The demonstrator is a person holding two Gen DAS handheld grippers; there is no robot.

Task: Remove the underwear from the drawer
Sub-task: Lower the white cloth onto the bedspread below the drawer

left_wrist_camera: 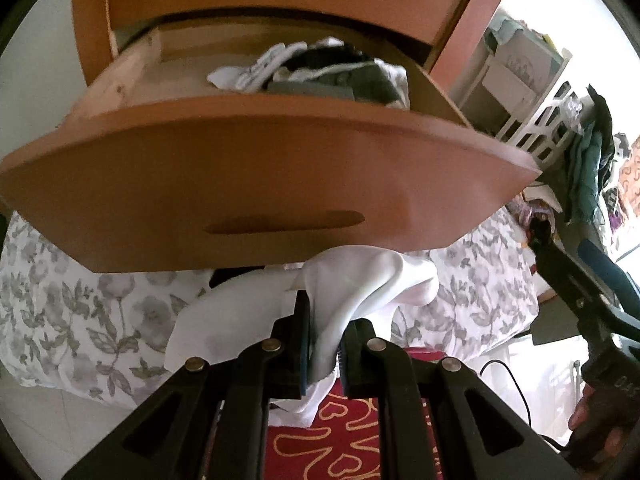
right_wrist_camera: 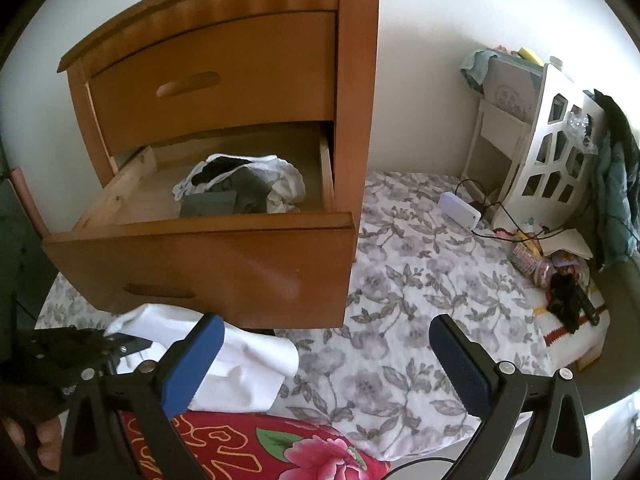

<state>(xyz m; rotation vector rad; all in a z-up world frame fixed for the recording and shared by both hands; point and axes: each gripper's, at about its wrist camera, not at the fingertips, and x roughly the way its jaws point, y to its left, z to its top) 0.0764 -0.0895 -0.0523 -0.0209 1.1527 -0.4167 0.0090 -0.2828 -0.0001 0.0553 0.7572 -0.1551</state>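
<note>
Underwear out of the drawer!
Left gripper (left_wrist_camera: 324, 340) clamps white underwear (left_wrist_camera: 360, 280) below the drawer (left_wrist_camera: 256, 172) (right gripper (right_wrist_camera: 324, 364) gapes, empty).

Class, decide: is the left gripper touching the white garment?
Touching: the left wrist view shows the left gripper shut on the white garment.

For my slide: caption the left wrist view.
Left gripper shut on white cloth underwear below the open wooden drawer.
</note>
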